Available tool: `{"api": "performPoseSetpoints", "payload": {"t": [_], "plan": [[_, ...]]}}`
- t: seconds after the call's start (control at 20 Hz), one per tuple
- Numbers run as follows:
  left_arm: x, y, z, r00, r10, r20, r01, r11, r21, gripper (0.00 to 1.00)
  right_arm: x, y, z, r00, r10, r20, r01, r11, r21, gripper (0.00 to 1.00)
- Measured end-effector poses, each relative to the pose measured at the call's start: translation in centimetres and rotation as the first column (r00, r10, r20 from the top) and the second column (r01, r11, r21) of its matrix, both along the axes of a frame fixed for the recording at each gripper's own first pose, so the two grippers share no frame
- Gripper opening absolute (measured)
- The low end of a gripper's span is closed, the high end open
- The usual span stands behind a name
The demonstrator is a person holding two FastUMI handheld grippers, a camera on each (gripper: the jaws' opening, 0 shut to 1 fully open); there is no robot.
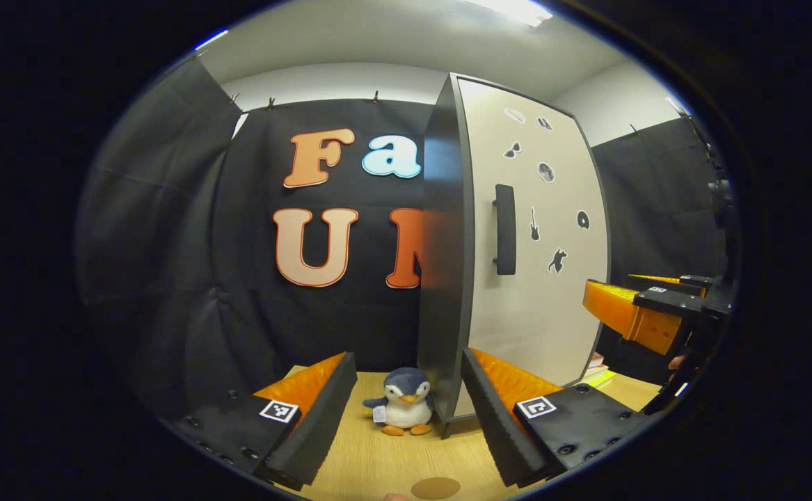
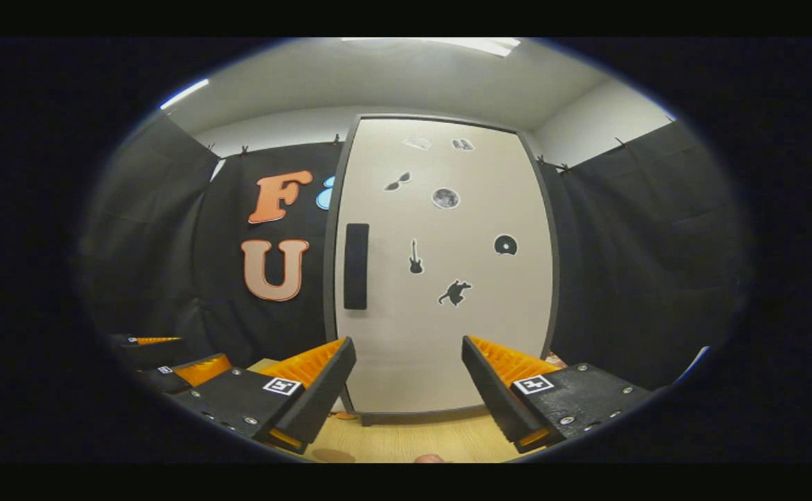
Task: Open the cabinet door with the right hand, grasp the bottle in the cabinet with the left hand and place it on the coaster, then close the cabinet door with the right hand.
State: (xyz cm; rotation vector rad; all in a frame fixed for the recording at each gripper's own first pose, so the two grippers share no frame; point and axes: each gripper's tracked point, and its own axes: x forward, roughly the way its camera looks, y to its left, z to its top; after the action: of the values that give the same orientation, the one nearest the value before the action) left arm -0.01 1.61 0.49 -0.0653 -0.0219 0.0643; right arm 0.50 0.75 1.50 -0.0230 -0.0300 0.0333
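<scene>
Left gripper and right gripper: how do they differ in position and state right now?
The left gripper sits off the cabinet's side, aimed at a toy penguin; the right gripper squarely faces the closed cabinet door, its handle up-left of it. Both are open, holding nothing, above the wooden table.

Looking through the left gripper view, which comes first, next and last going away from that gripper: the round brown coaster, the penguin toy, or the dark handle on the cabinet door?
1. The round brown coaster, on the wooden table just ahead of the left gripper.
2. The blue-and-white plush penguin, farther back, beside the cabinet's foot.
3. The dark vertical door handle, higher up and to the right.
</scene>
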Motion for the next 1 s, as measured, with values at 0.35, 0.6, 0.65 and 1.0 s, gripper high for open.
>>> {"api": "performPoseSetpoints", "payload": {"t": [0.35, 0.6, 0.65, 1.0], "plan": [[0.9, -0.4, 0.9, 1.000, -0.003, 0.011, 0.003, 1.000, 0.028, 1.00, 0.0, 0.4, 0.4, 1.000, 0.020, 0.005, -0.020, 1.000, -0.006, 0.95], [1.4, 0.7, 0.7, 1.000, 0.030, -0.009, -0.030, 0.999, -0.022, 0.99, 3.0, 2.2, 0.8, 0.998, 0.064, -0.004, -0.064, 0.998, 0.004, 0.95], [1.6, 1.1, 0.8, 0.999, 0.041, -0.008, -0.041, 0.999, -0.028, 0.99, 3.8, 2.7, 0.9, 0.997, 0.073, -0.002, -0.073, 0.997, 0.004, 0.95], [3.0, 3.8, 1.7, 0.996, 0.087, -0.009, -0.087, 0.996, -0.032, 0.99, 8.6, 6.0, 3.3, 0.993, 0.116, 0.009, -0.116, 0.993, 0.006, 0.95]]}}
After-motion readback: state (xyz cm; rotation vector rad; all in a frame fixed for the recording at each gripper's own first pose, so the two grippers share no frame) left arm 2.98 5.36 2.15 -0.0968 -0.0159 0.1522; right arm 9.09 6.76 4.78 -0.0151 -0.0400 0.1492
